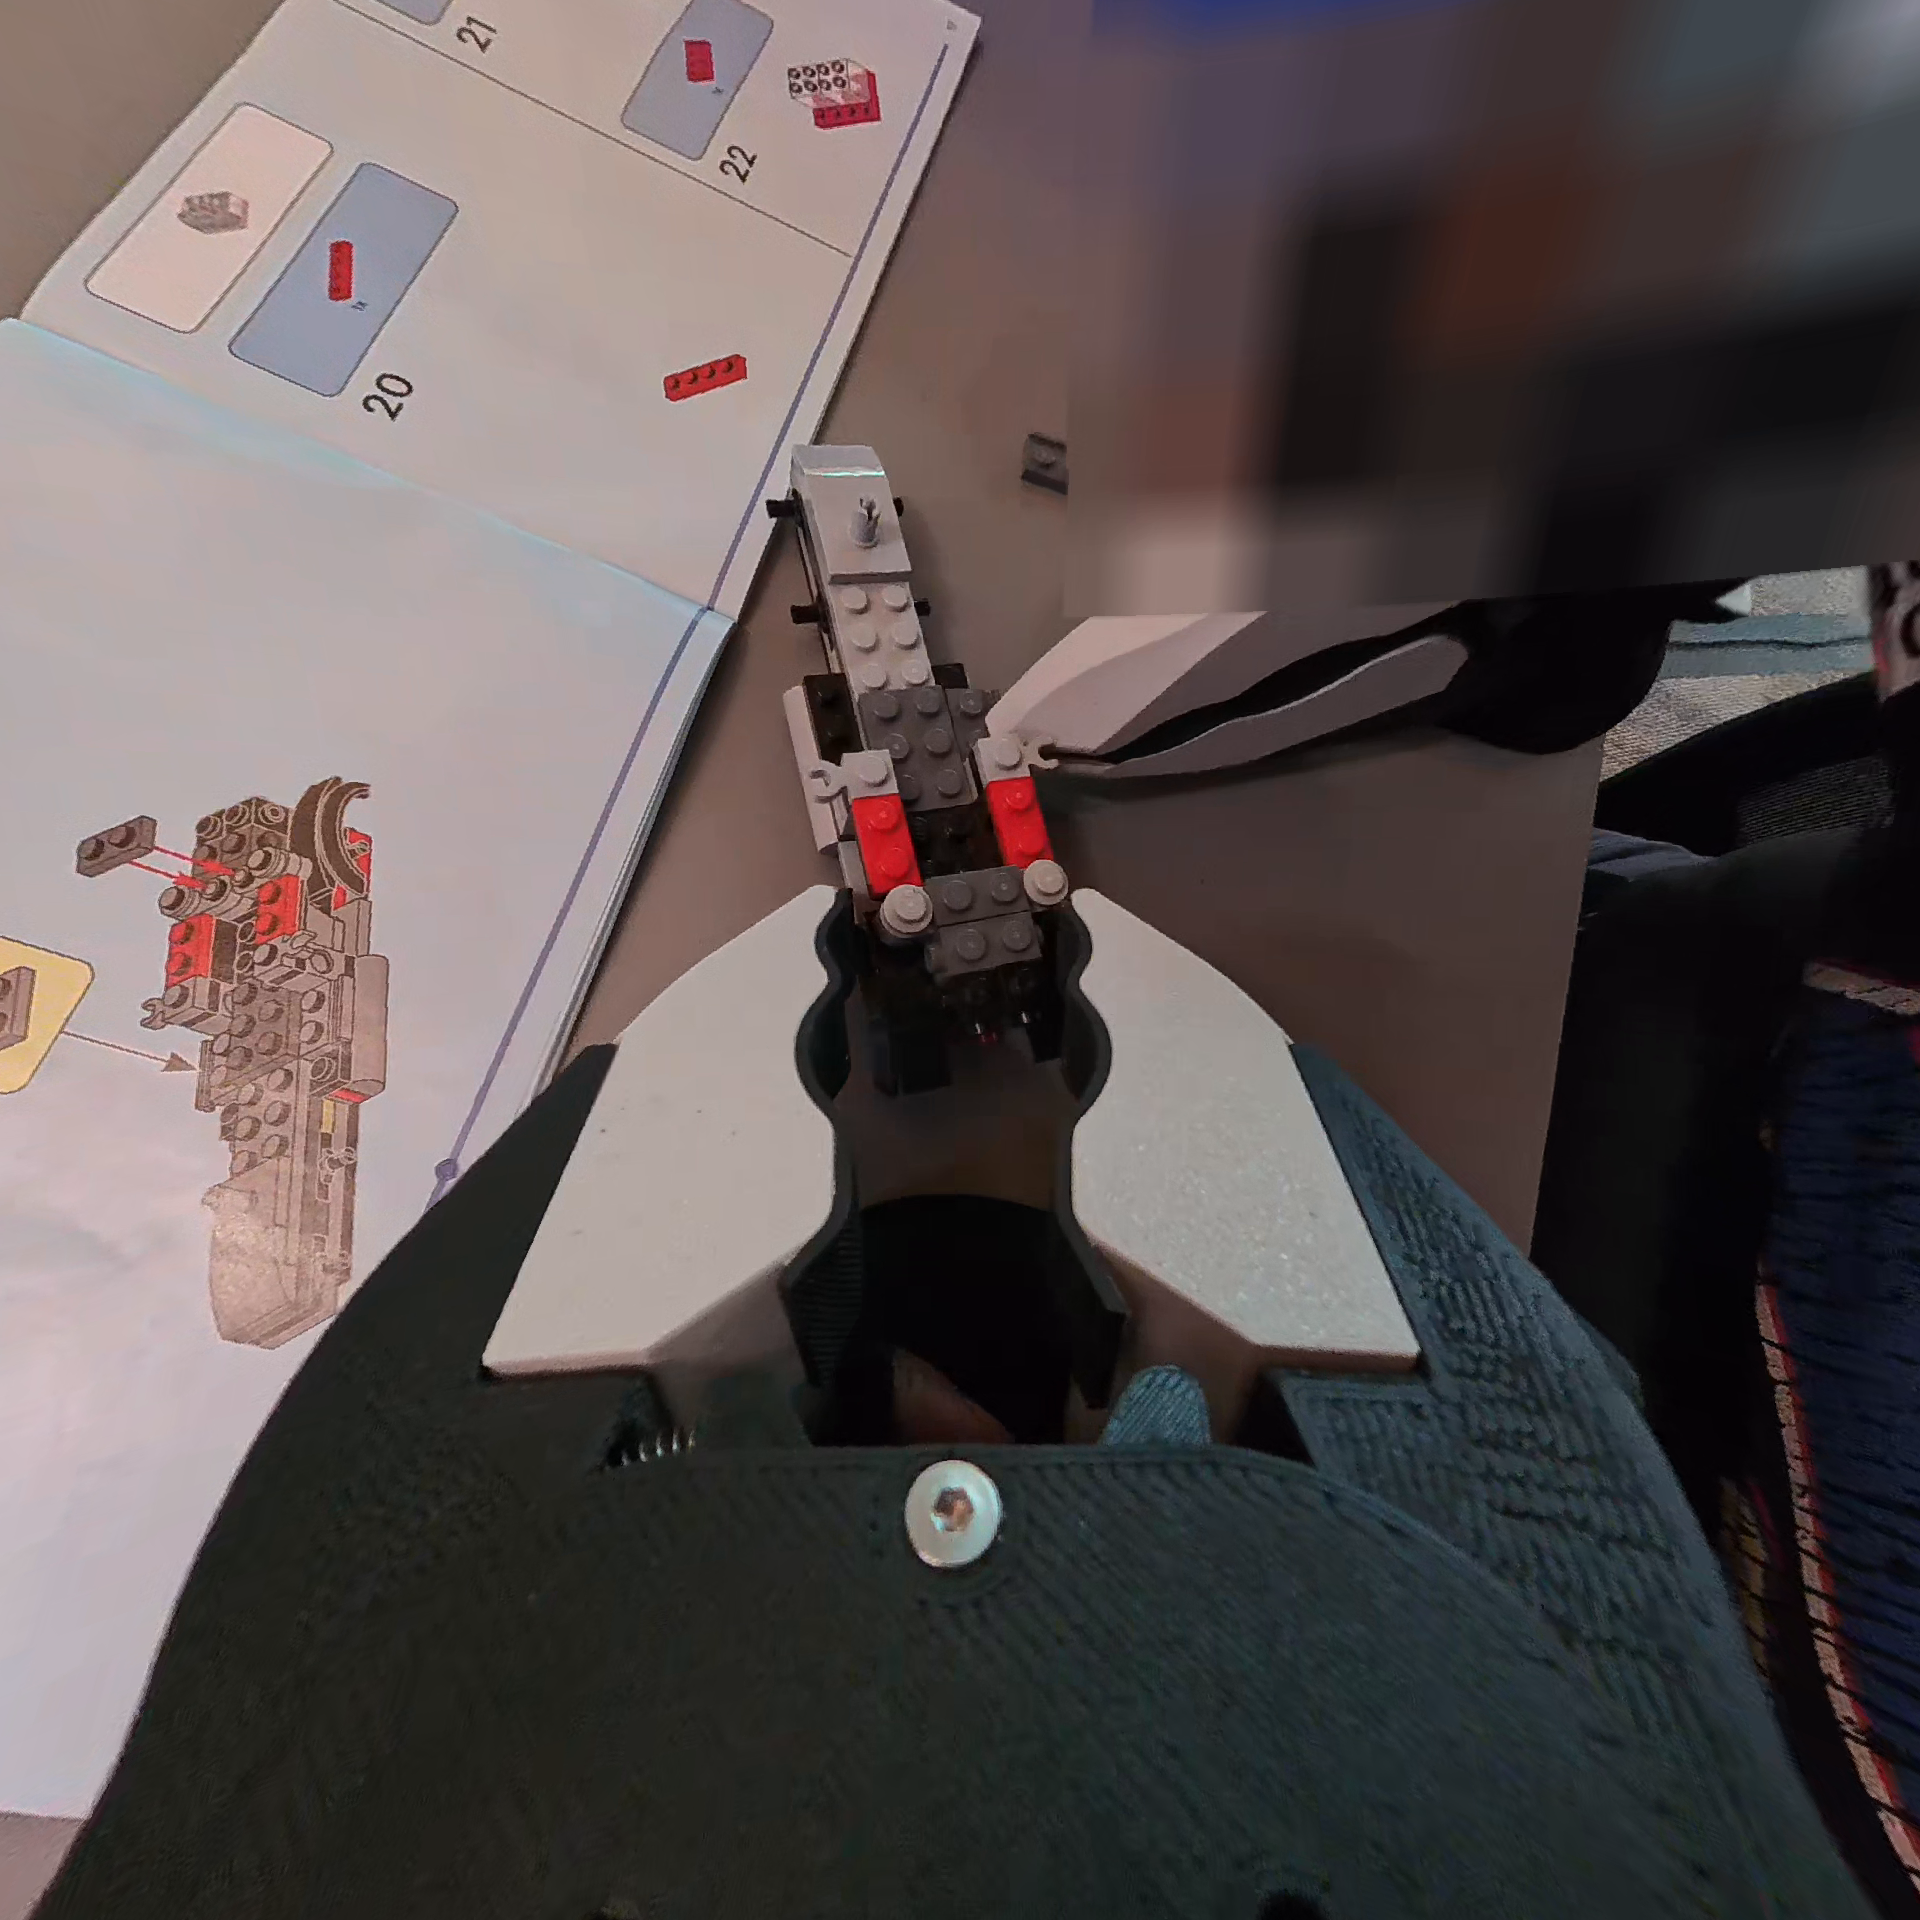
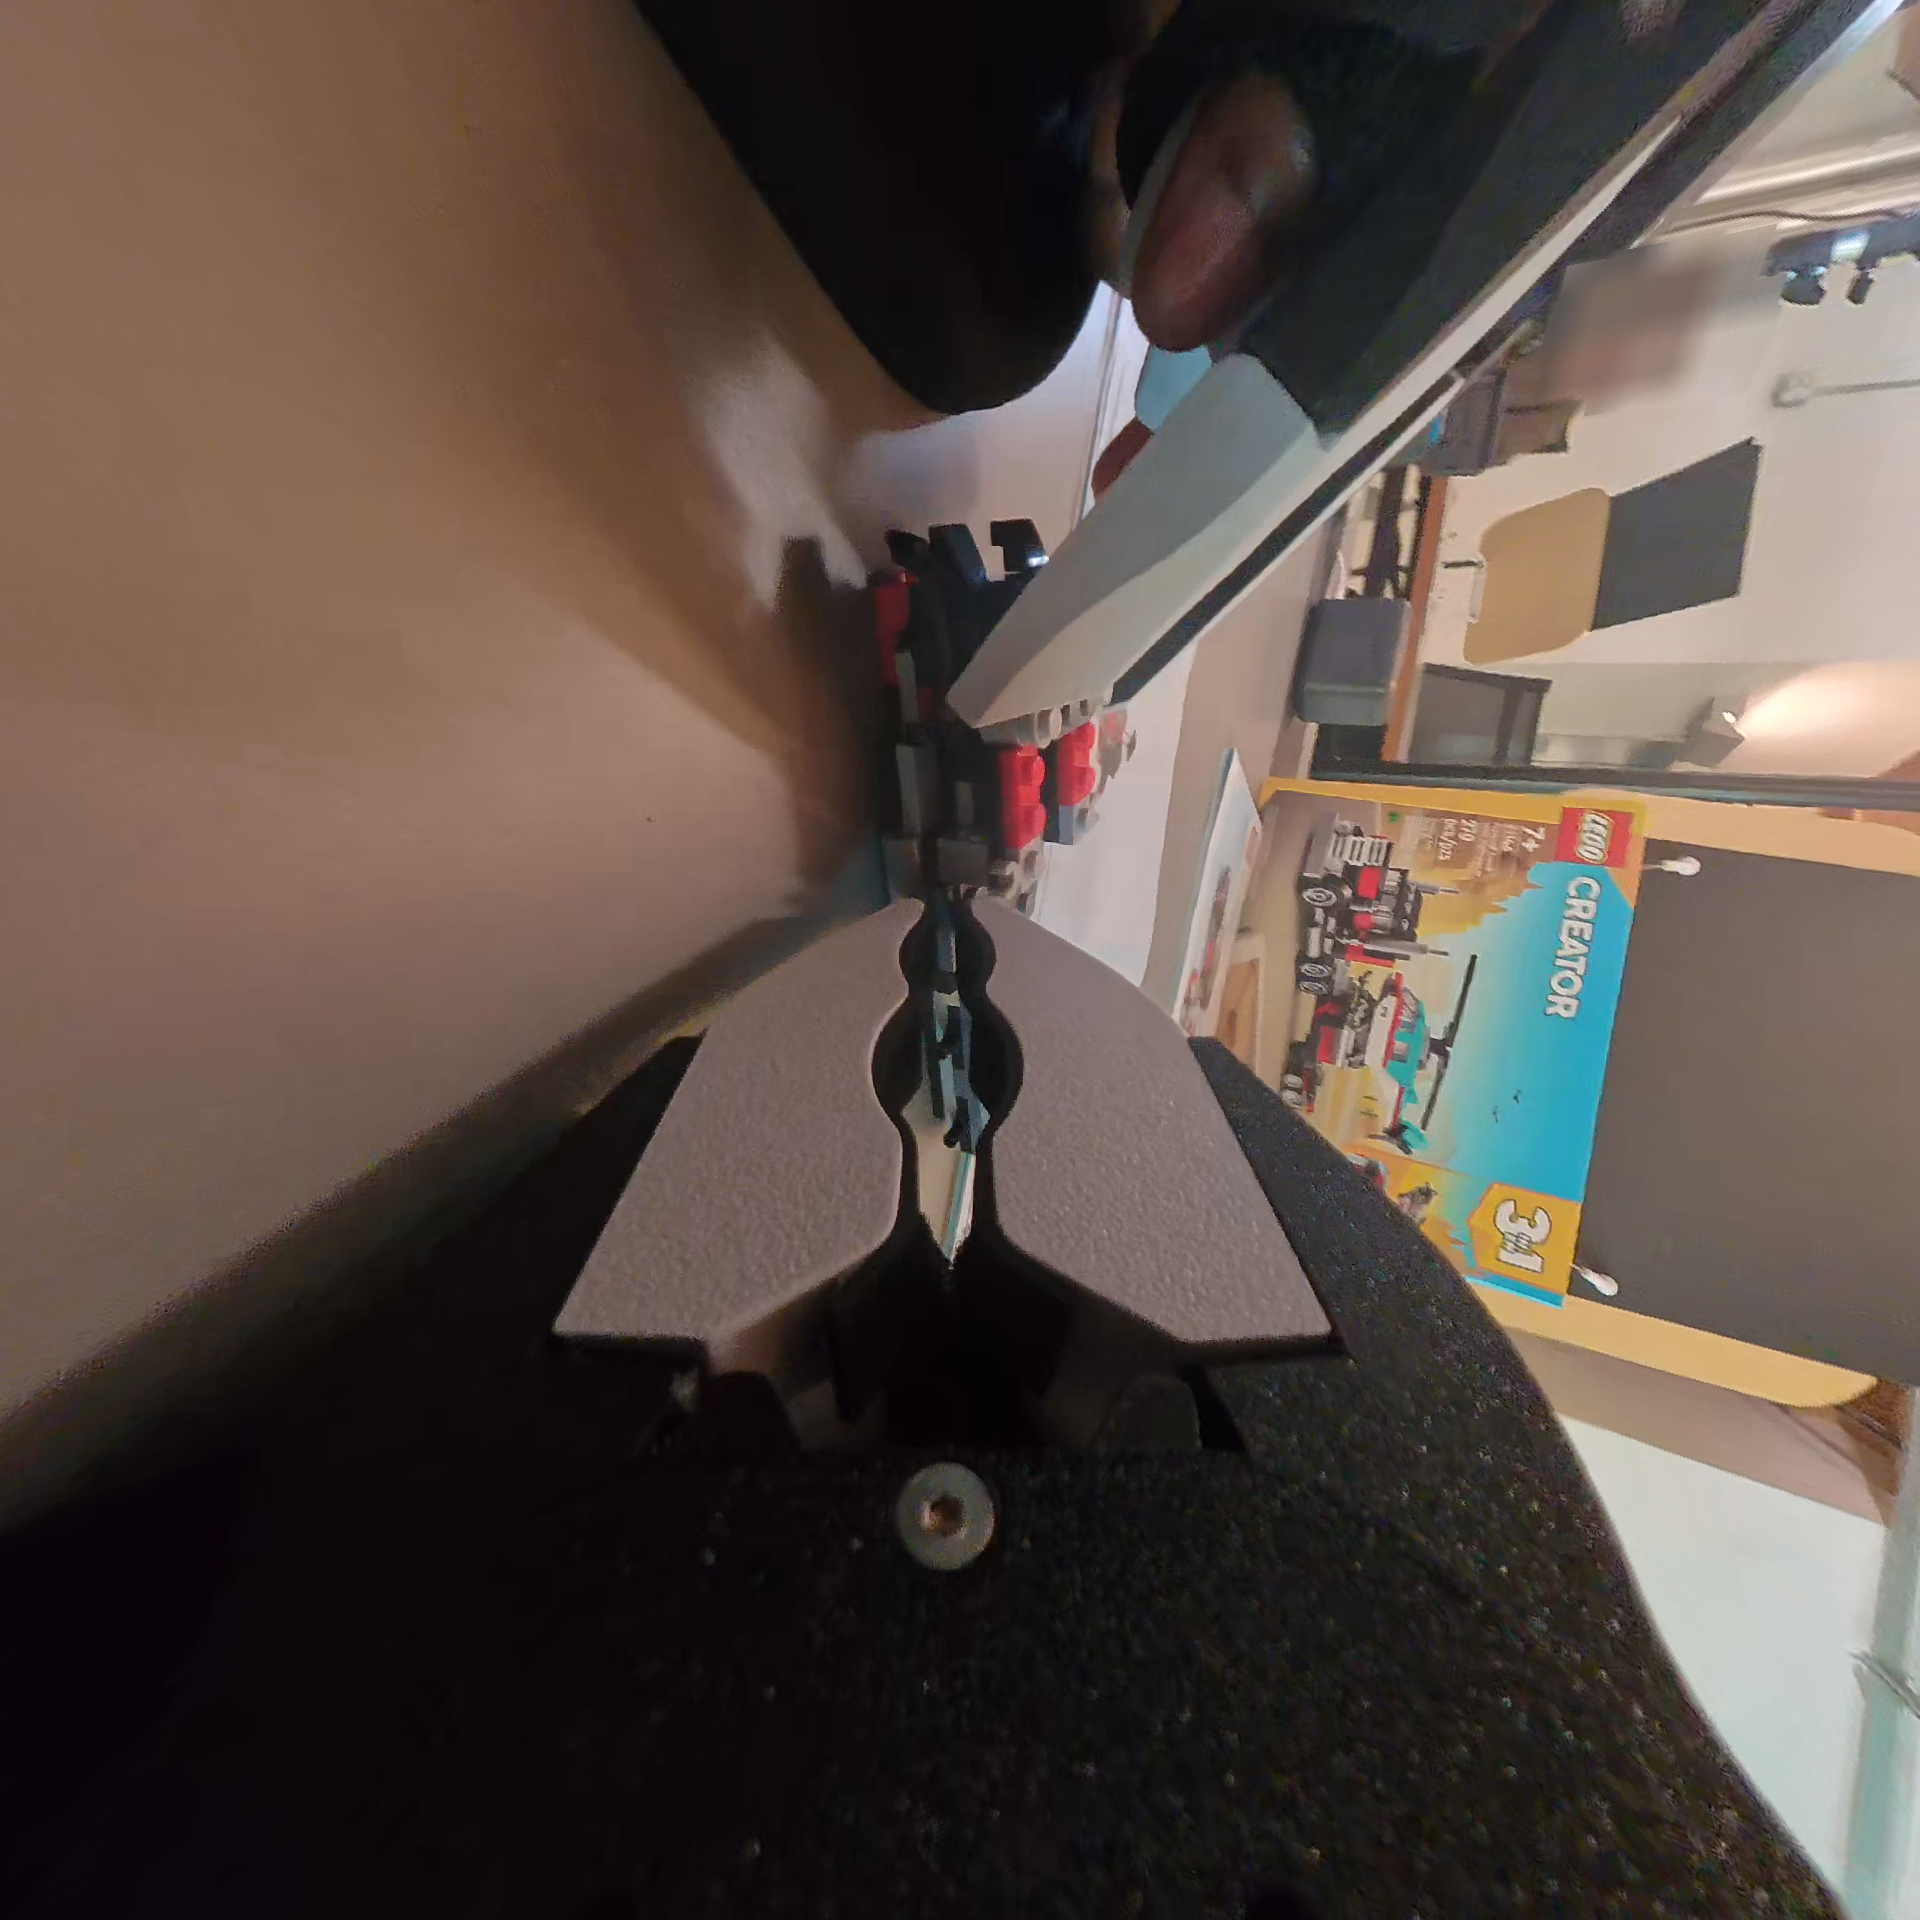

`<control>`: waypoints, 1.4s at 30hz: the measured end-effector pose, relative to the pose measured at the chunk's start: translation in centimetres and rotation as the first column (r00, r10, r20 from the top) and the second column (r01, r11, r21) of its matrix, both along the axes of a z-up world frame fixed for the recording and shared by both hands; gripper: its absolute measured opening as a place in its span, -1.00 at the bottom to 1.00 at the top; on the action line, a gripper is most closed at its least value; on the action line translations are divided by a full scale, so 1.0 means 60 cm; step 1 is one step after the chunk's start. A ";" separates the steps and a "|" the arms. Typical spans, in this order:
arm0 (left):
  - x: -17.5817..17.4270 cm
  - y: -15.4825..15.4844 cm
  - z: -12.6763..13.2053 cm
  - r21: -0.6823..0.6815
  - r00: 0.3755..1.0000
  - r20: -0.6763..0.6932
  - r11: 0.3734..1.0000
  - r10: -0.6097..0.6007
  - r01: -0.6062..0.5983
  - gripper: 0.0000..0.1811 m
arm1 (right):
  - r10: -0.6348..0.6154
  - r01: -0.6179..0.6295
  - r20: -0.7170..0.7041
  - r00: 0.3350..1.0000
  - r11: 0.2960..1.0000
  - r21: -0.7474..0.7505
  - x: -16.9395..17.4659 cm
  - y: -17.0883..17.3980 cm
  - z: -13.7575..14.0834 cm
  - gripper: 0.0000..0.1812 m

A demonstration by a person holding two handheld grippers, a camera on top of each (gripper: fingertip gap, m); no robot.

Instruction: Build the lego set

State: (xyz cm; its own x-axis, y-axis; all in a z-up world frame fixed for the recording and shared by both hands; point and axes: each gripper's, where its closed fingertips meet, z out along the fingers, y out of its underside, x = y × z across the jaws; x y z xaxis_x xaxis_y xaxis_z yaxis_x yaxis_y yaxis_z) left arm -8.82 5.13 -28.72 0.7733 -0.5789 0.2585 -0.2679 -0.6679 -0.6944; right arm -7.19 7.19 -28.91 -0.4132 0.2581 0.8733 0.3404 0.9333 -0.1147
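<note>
We see a smooth grey-brown counter (image 1: 1299,935) carrying everything, matte and bare along its near edge. On its left lies an open instruction booklet (image 1: 312,623), glossy paper catching a pale sheen, its pages printed with pictured building steps. In the right wrist view a cardboard set box (image 2: 1455,1039) stands propped behind the work area, flat-faced and brightly printed in blue and yellow.

Our left tongs (image 1: 951,925) fill the lower half of the left wrist view: a black, ridged printed body with one silver screw, and two light grey, grainy fingers (image 1: 686,1122) with scalloped black inner edges. They are clamped on the rear, black end of the lego model (image 1: 914,769), which sits just beside the booklet's edge. The model is a long, narrow build of studded plates: pale grey smooth tiles at the far end, darker grey plates in the middle, two shiny red bricks side by side, and round grey studs nearest the tongs.

Our right tongs (image 1: 1049,753) come in from the right, flat and wedge-shaped, their tips pressed together and touching a small grey clip piece on the model's right flank. In their own view the right tongs (image 2: 951,914) show closed grey fingers meeting at the model (image 2: 935,748), seen edge-on.

Farther back on the counter lies a small loose grey plate (image 1: 1042,460), square and studded, well apart from the model.
</note>
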 end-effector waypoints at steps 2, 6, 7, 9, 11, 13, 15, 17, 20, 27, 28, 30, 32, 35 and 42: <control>0.002 -0.002 0.000 -0.006 1.000 0.005 1.000 -0.012 0.012 -0.59 | 0.033 -0.033 0.034 0.999 0.999 -0.016 0.000 -0.001 0.000 -0.97; 0.005 -0.003 0.000 -0.012 1.000 0.016 1.000 -0.024 0.024 -0.60 | 0.118 -0.115 0.093 0.989 0.993 -0.034 0.000 -0.002 0.000 -0.97; 0.005 -0.003 0.000 -0.013 1.000 0.020 1.000 -0.024 0.024 -0.60 | 0.133 -0.128 0.104 0.986 0.991 -0.044 0.000 -0.002 -0.001 -0.97; 0.005 -0.003 0.000 -0.011 0.999 0.022 1.000 -0.026 0.026 -0.60 | 0.161 -0.155 0.121 0.980 0.986 -0.056 0.000 -0.003 -0.001 -0.97; 0.006 -0.003 0.000 -0.007 0.999 0.022 1.000 -0.027 0.027 -0.61 | 0.174 -0.166 0.137 0.975 0.983 -0.074 0.000 -0.003 -0.001 -0.97; 0.006 -0.003 0.000 -0.005 0.999 0.022 1.000 -0.027 0.027 -0.61 | 0.179 -0.168 0.163 0.970 0.982 -0.084 0.001 -0.003 -0.002 -0.97; 0.006 -0.003 0.000 -0.005 0.999 0.023 1.000 -0.027 0.027 -0.61 | 0.185 -0.164 0.213 0.959 0.980 -0.112 0.004 -0.006 -0.008 -1.00; 0.007 -0.003 0.000 -0.006 0.999 0.026 1.000 -0.030 0.031 -0.61 | 0.186 -0.149 0.264 0.946 0.977 -0.151 0.008 -0.007 -0.023 -1.00; 0.007 -0.003 0.001 -0.019 0.999 0.042 0.999 -0.028 0.029 -0.60 | 0.183 -0.139 0.256 0.949 0.974 -0.181 0.011 -0.004 -0.020 -1.00; 0.008 -0.004 0.001 -0.038 0.997 0.064 0.999 -0.034 0.037 -0.61 | 0.119 -0.087 0.055 0.991 0.908 -0.410 0.021 0.014 -0.001 -0.98; 0.008 -0.005 0.001 -0.043 0.997 0.066 0.998 -0.034 0.037 -0.61 | 0.121 -0.087 0.055 0.991 0.905 -0.417 0.025 0.016 -0.002 -0.98; 0.008 -0.006 0.002 -0.043 0.997 0.068 0.998 -0.039 0.042 -0.58 | 0.125 -0.077 0.065 0.990 0.865 -0.496 0.040 0.013 0.001 -0.97; 0.009 -0.007 0.008 -0.011 0.997 0.065 0.999 -0.045 0.046 -0.57 | 0.086 -0.003 0.095 0.992 0.757 -0.654 0.056 0.008 0.007 -0.89; 0.005 -0.003 0.025 0.073 0.998 0.053 0.997 -0.023 0.019 -0.54 | -0.017 0.160 0.183 0.983 0.577 -0.801 0.059 0.008 0.013 -0.69; -0.004 -0.009 0.056 0.227 0.999 -0.003 0.973 0.032 -0.030 -0.55 | -0.203 0.476 0.433 0.878 0.298 -0.827 0.047 -0.015 -0.006 -0.63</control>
State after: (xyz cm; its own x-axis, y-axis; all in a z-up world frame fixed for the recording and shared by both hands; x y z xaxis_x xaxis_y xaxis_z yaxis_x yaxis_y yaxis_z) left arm -9.08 4.62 -25.33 0.7933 -0.5974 0.1176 -0.2547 -0.5011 -0.8271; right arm -4.39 6.30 -29.27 -0.2058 0.9754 -0.0794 0.7391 0.1018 -0.6659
